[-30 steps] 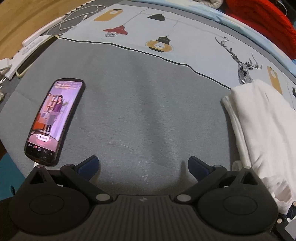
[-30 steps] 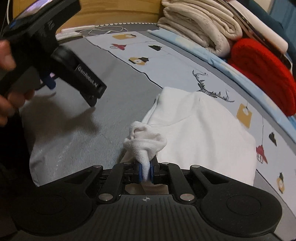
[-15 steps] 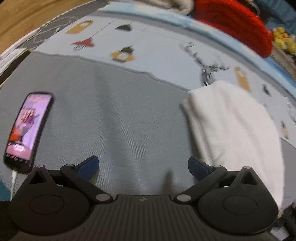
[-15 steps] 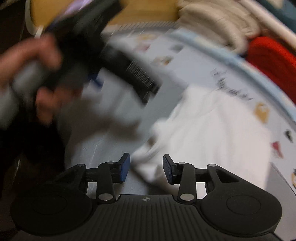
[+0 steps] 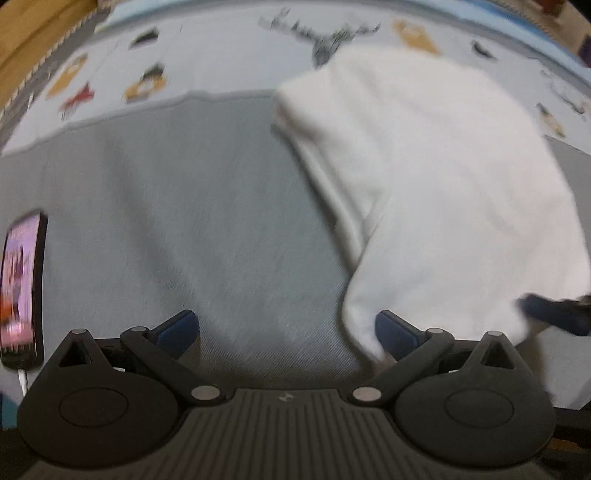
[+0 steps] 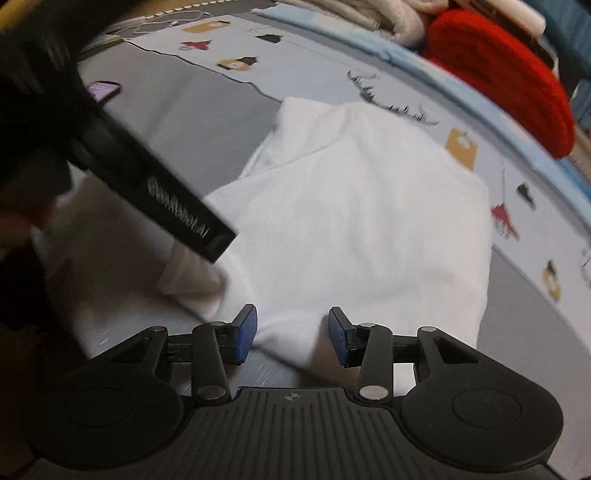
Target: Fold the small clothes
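Observation:
A folded white garment (image 5: 436,192) lies on the grey and light-blue bedspread; it also shows in the right wrist view (image 6: 354,221). My left gripper (image 5: 286,332) is open wide just above the bed, its right finger against the garment's near left corner. My right gripper (image 6: 291,334) is open and empty, its fingers either side of the garment's near edge. The left gripper's body (image 6: 155,177) crosses the right wrist view at left, its tip over the garment's near left corner. A right fingertip (image 5: 554,314) shows at the left wrist view's right edge.
A lit phone (image 5: 20,288) lies on the grey cover at far left, also seen small in the right wrist view (image 6: 103,88). A red knitted item (image 6: 498,74) and stacked cream blankets (image 6: 388,14) sit at the back. A wooden floor (image 5: 29,26) lies beyond the bed.
My right gripper has let go of the bunched white cloth and opened. My left gripper has swung right from the phone to the garment's near left corner.

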`<state>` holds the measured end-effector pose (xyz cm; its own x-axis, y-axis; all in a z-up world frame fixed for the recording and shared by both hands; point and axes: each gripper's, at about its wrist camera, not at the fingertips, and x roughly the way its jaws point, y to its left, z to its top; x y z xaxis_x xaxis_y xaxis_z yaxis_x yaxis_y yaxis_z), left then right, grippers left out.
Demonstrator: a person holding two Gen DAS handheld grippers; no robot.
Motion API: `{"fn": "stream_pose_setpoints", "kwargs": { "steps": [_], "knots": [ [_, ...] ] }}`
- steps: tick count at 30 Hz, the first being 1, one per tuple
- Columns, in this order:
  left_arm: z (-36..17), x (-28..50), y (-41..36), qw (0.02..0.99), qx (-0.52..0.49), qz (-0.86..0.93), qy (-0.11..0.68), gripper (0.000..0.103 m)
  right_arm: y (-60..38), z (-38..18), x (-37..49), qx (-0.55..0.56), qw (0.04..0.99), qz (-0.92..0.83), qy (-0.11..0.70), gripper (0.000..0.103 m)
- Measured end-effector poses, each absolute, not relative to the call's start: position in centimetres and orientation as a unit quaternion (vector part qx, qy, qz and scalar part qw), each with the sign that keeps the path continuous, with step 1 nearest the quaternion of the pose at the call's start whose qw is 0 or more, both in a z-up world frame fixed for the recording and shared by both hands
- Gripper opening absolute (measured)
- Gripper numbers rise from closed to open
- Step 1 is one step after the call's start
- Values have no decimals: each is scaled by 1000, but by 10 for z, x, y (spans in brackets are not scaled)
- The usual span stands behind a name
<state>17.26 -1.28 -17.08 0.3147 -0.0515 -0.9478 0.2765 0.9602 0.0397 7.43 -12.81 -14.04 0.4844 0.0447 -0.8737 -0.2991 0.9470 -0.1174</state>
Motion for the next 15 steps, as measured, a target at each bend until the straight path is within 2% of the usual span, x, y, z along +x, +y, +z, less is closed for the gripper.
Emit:
{"fn": "stream_pose_setpoints", "kwargs": {
  "steps": [6,15],
  "knots": [
    [-161,169,8,800,60,-75,593,103,-156,-107,60,-112,863,75,486,53],
    [-110,126,10,821,57,-37,567,103,-169,-64,52,-50,877,38,476,61]
  ]
}}
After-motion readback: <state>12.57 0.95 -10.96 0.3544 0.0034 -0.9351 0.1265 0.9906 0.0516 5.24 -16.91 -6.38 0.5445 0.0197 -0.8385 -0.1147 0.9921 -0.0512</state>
